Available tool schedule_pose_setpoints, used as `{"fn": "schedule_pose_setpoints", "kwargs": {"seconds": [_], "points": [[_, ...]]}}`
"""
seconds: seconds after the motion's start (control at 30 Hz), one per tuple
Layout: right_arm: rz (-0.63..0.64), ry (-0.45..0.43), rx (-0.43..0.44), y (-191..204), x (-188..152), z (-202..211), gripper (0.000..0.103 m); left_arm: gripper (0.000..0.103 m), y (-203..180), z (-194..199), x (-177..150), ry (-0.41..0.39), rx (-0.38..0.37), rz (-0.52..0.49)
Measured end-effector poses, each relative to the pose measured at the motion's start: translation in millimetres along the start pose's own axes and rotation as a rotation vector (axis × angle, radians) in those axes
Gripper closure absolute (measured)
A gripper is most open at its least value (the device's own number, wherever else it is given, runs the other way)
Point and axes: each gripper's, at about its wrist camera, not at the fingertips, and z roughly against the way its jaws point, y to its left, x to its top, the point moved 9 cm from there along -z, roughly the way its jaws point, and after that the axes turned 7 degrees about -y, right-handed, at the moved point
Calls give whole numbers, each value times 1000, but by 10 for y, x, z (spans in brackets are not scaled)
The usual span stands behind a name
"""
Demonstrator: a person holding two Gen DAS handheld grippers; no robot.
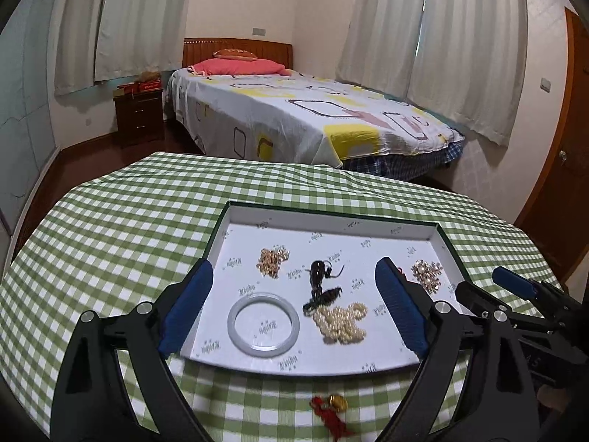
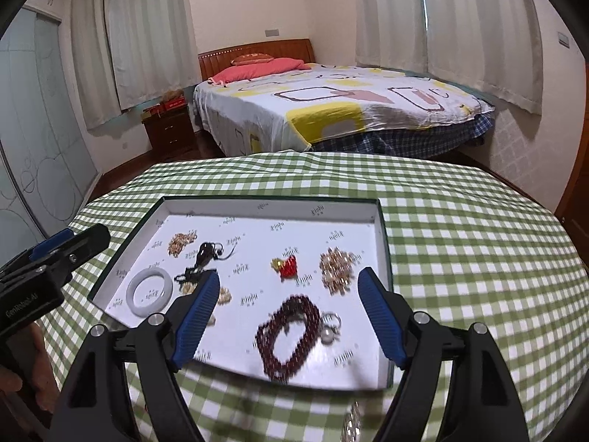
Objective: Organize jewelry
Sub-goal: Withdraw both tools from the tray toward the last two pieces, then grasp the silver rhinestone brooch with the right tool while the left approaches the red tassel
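Note:
A white tray (image 1: 331, 217) (image 2: 272, 206) with a dark rim lies on the checked table. In it are a pale bangle (image 1: 263, 326) (image 2: 149, 293), white pearls (image 1: 342, 322), a dark pendant on a cord (image 1: 318, 280) (image 2: 204, 252), two gold chain piles (image 1: 272, 261) (image 1: 427, 274), a red charm (image 2: 287, 265) and a dark red bead bracelet (image 2: 289, 335). My left gripper (image 1: 294, 265) hangs open above the tray's left half, holding nothing. Over the right half, my right gripper (image 2: 289, 275) is open and empty too. Another red-and-gold charm (image 1: 331, 410) lies on the cloth before the tray.
The green checked tablecloth (image 1: 129, 221) covers a round table. Something small and silvery (image 2: 353, 423) lies on the cloth near the front edge. A bed (image 1: 294, 118) stands behind the table, a nightstand (image 1: 140, 118) to its left, and a door (image 1: 567, 184) at the right.

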Motion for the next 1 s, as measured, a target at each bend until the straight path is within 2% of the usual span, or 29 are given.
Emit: {"fn": "schedule_pose_setpoints", "kwargs": {"seconds": [0.43,0.73,0.9,1.0], "points": [[-49,16,-59,-245,-503,250,28,15,71,318,-440,10,19,-6],[-66,72,-87,-378,-935,314,28,15,149,378,-820,69,26,1],[-74,87,-86,-403,-974,282,28,15,142,385,-887,77,23,-3],[-68,102,-86,-400,-980,238,42,15,130,377,-911,81,20,-7]]}}
